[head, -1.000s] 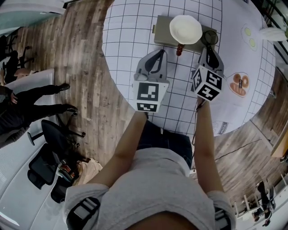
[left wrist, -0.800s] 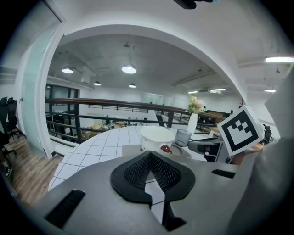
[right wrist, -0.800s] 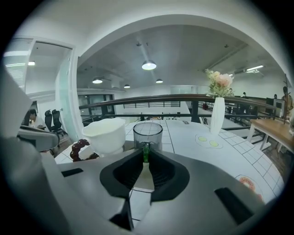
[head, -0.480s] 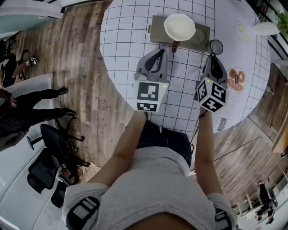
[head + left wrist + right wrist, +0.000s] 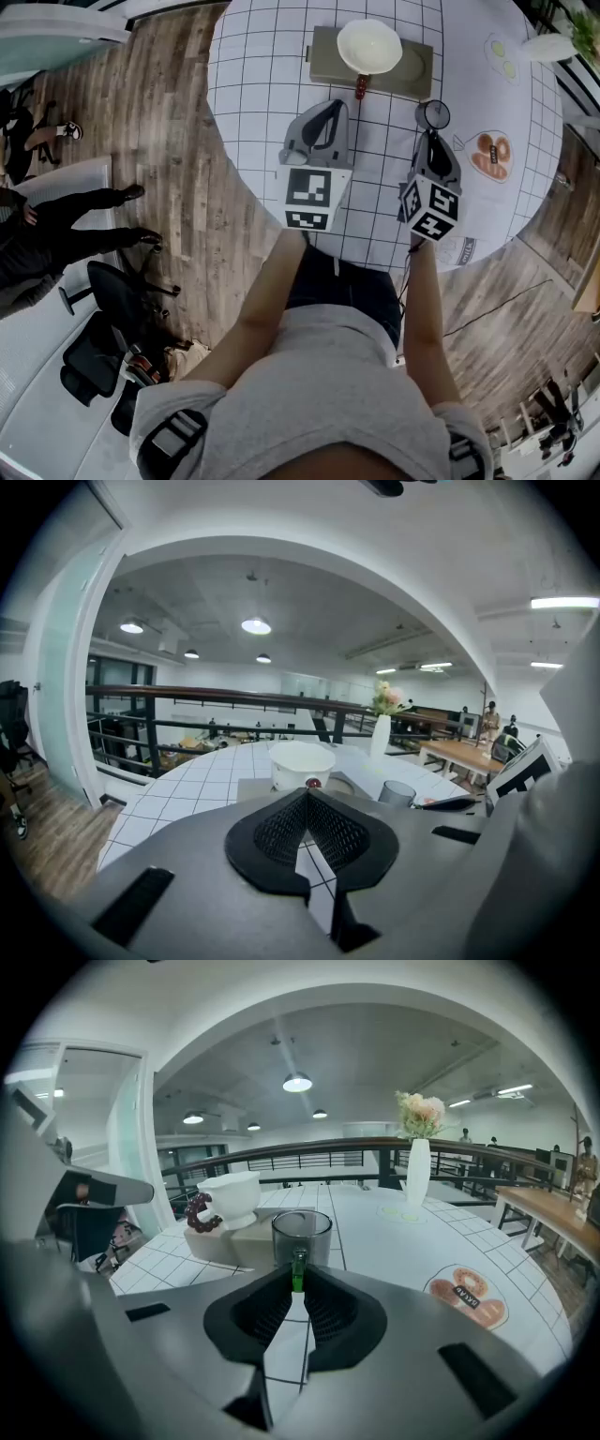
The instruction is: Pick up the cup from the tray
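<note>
A clear glass cup [image 5: 432, 114] with a green handle [image 5: 298, 1267] is off the tray, over the white gridded table just right of and nearer than the tray's [image 5: 323, 58] right end. My right gripper [image 5: 432, 141] is shut on that handle, with the cup [image 5: 302, 1230] straight ahead of its jaws. The cup [image 5: 397, 792] also shows at the right in the left gripper view. My left gripper [image 5: 330, 109] is shut on nothing, above the table in front of the tray [image 5: 253, 787], left of the right gripper.
On the tray [image 5: 225, 1241] stand a white bowl [image 5: 369, 45] and a dark red beaded ring [image 5: 197, 1211]. A white vase with flowers [image 5: 418, 1171] stands at the far right. A doughnut picture [image 5: 489, 155] is printed on the table. Wooden floor lies beyond the round table's edge.
My right gripper has carried the cup from the tray's right end off the tray, toward me and over the table. The left gripper has hardly moved.
</note>
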`<act>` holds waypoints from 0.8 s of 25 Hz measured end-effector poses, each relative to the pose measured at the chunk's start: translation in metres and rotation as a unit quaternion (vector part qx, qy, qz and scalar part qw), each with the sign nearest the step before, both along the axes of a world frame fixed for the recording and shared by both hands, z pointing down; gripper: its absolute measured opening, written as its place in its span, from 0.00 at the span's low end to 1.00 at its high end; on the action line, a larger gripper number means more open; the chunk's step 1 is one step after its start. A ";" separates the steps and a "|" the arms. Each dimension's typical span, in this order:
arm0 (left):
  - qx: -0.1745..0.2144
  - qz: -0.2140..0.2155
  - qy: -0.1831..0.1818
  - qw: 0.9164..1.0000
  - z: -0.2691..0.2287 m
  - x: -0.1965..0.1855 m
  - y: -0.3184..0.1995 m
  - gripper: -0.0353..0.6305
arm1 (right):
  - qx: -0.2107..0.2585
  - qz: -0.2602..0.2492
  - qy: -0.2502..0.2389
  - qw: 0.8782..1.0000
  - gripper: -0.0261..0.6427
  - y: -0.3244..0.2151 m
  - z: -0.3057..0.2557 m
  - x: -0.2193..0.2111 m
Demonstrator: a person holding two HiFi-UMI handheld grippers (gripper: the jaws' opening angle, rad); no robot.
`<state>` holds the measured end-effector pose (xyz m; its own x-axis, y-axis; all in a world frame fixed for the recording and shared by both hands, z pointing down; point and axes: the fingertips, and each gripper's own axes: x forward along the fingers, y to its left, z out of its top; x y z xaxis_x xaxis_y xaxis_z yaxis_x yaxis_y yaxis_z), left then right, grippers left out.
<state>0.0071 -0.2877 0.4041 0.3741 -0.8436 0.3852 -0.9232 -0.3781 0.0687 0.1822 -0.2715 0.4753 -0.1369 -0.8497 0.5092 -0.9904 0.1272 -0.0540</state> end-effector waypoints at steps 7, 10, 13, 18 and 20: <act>-0.005 0.000 -0.003 1.000 0.005 0.000 0.008 0.06 | -0.032 -0.008 0.007 0.999 0.10 0.014 0.032 -0.007; -0.008 -0.001 -0.004 1.000 0.007 -0.001 0.011 0.06 | -0.047 -0.015 0.013 0.999 0.10 0.017 0.045 -0.008; -0.010 -0.003 -0.005 1.000 0.009 -0.002 0.013 0.06 | -0.058 -0.014 0.015 0.998 0.10 0.018 0.055 -0.007; -0.014 -0.006 -0.007 1.000 0.012 -0.004 0.015 0.06 | -0.068 -0.015 0.020 0.997 0.10 0.018 0.065 -0.006; -0.014 -0.008 -0.007 1.000 0.012 -0.005 0.015 0.06 | -0.070 -0.018 0.027 0.997 0.10 0.019 0.067 -0.007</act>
